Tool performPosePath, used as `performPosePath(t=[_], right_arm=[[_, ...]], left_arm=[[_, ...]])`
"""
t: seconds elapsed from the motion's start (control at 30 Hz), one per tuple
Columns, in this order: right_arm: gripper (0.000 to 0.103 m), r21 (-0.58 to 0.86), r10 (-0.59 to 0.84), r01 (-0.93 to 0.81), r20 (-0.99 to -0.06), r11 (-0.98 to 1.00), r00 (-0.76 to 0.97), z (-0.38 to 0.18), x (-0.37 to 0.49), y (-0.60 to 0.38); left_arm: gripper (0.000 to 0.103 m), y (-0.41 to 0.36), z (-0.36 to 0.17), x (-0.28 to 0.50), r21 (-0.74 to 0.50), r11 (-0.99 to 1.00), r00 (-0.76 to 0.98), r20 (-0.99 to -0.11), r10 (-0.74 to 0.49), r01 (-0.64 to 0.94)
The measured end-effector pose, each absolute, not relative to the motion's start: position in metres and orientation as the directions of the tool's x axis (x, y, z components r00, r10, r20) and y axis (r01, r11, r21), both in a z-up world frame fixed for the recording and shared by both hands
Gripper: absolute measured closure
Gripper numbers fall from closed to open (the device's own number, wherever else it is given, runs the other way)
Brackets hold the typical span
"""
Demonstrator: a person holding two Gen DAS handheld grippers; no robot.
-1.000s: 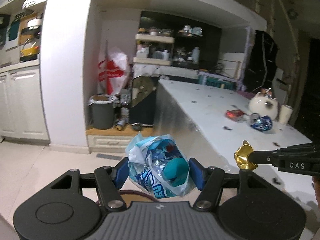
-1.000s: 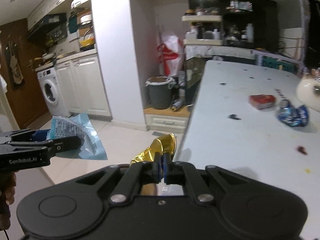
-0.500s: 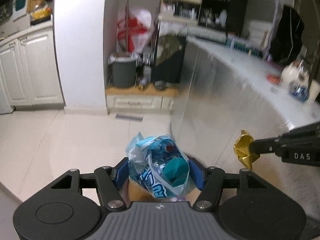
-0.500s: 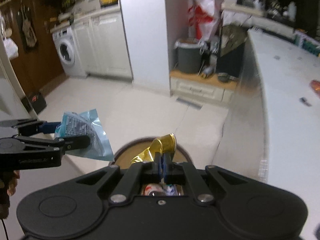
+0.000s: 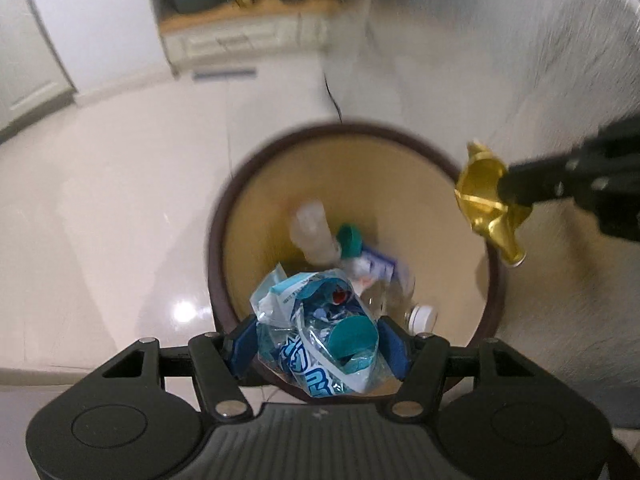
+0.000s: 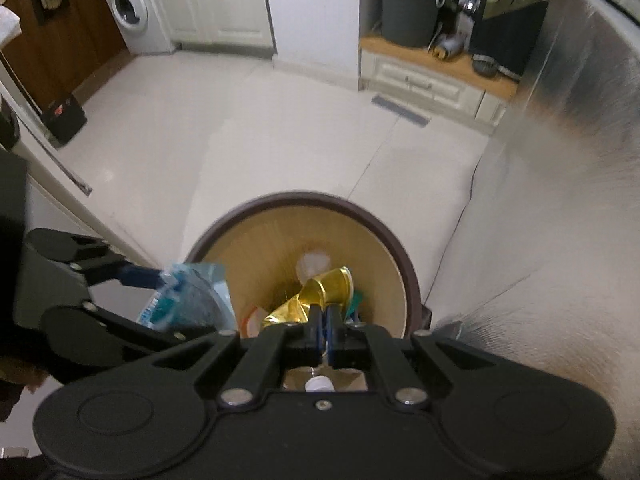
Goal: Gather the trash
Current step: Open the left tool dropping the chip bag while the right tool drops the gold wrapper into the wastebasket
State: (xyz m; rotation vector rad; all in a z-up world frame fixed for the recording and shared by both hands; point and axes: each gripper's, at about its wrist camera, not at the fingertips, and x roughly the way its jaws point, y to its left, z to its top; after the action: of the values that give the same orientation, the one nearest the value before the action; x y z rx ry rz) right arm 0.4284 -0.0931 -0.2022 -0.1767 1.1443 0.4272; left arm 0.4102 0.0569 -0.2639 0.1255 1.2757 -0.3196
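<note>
My left gripper (image 5: 318, 344) is shut on a crumpled blue and white plastic wrapper (image 5: 320, 328) and holds it above the near rim of a round brown trash bin (image 5: 224, 204). My right gripper (image 6: 325, 320) is shut on a crumpled gold foil wrapper (image 6: 316, 294) and holds it over the same bin (image 6: 408, 276). In the left wrist view the gold wrapper (image 5: 486, 200) hangs over the bin's right rim. In the right wrist view the blue wrapper (image 6: 188, 296) sits at the bin's left rim. The bin holds bottles and caps (image 5: 316, 232).
The bin stands on a pale tiled floor (image 6: 240, 120) beside a shiny metal counter side (image 6: 560, 140). A grey bin (image 6: 408, 12) stands on a low wooden step at the back. A washing machine (image 6: 128, 4) is at the far left.
Both grippers have tipped down and moved from counter height to just above the brown bin, still holding their wrappers.
</note>
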Motion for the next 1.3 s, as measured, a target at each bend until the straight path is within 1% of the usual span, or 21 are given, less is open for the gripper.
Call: performPosePath(t=[0.17,0.27,0.33,0.4,0.43,0.47,0.5,0.53,0.57,0.67,0.8,0.9,1.2,1.3], right_arm=[[0.101,0.083,0.215,-0.409,-0.933,0.909,0.289,-0.215,0.447,-0.093],[0.101,0.088,0.212,-0.402,-0.938,0.912,0.276,-0.218,0.454,-0.095],[0.101,0.095,0.214,-0.401,-0.941,0.911,0.262,-0.220,0.457,-0.096],[0.101,0.101,0.213,-0.403,-0.946,0.910,0.244,-0.224,0.465,-0.093],[0.101,0.101,0.212,-0.406,-0.948,0.908,0.238,-0.226,0.468,-0.091],[0.101,0.100,0.209,-0.408,-0.950,0.908,0.233,-0.228,0.470,-0.089],[0.101,0.096,0.205,-0.410,-0.952,0.907,0.230,-0.229,0.471,-0.088],[0.101,0.093,0.201,-0.411,-0.953,0.907,0.227,-0.231,0.473,-0.087],[0.101,0.090,0.194,-0.409,-0.956,0.908,0.220,-0.232,0.474,-0.086],[0.100,0.084,0.185,-0.418,-0.961,0.904,0.208,-0.237,0.477,-0.082],[0.093,0.081,0.182,-0.422,-0.962,0.903,0.203,-0.239,0.479,-0.079],[0.091,0.071,0.171,-0.415,-0.963,0.907,0.208,-0.239,0.478,-0.080],[0.090,0.078,0.171,-0.409,-0.965,0.909,0.196,-0.238,0.470,-0.079],[0.086,0.080,0.174,-0.396,-0.963,0.915,0.206,-0.236,0.466,-0.082]], left_arm=[[0.039,0.037,-0.300,0.428,-0.093,0.916,0.120,-0.981,-0.151,0.391],[0.039,0.025,-0.323,0.432,-0.073,0.891,0.050,-0.993,-0.107,0.449],[0.038,0.021,-0.337,0.432,-0.059,0.882,0.028,-0.996,-0.082,0.468],[0.037,0.014,-0.343,0.433,-0.013,0.874,0.042,-0.998,-0.038,0.487],[0.032,0.011,-0.343,0.434,-0.005,0.870,0.051,-0.998,-0.034,0.493],[0.024,0.011,-0.341,0.437,-0.021,0.874,0.050,-0.997,-0.051,0.485],[0.019,0.012,-0.340,0.439,-0.048,0.883,0.042,-0.996,-0.076,0.466],[0.010,0.013,-0.338,0.442,-0.061,0.888,0.043,-0.995,-0.090,0.456],[0.007,0.014,-0.336,0.441,-0.062,0.887,0.051,-0.994,-0.096,0.457],[0.007,0.018,-0.327,0.440,-0.060,0.887,0.065,-0.993,-0.100,0.459],[0.005,0.028,-0.319,0.441,-0.067,0.901,0.085,-0.990,-0.114,0.429],[0.005,0.035,-0.311,0.439,-0.082,0.910,0.100,-0.986,-0.134,0.406],[0.002,0.040,-0.286,0.427,-0.103,0.922,0.145,-0.975,-0.167,0.373],[0.001,0.043,-0.279,0.423,-0.104,0.924,0.158,-0.972,-0.173,0.367]])
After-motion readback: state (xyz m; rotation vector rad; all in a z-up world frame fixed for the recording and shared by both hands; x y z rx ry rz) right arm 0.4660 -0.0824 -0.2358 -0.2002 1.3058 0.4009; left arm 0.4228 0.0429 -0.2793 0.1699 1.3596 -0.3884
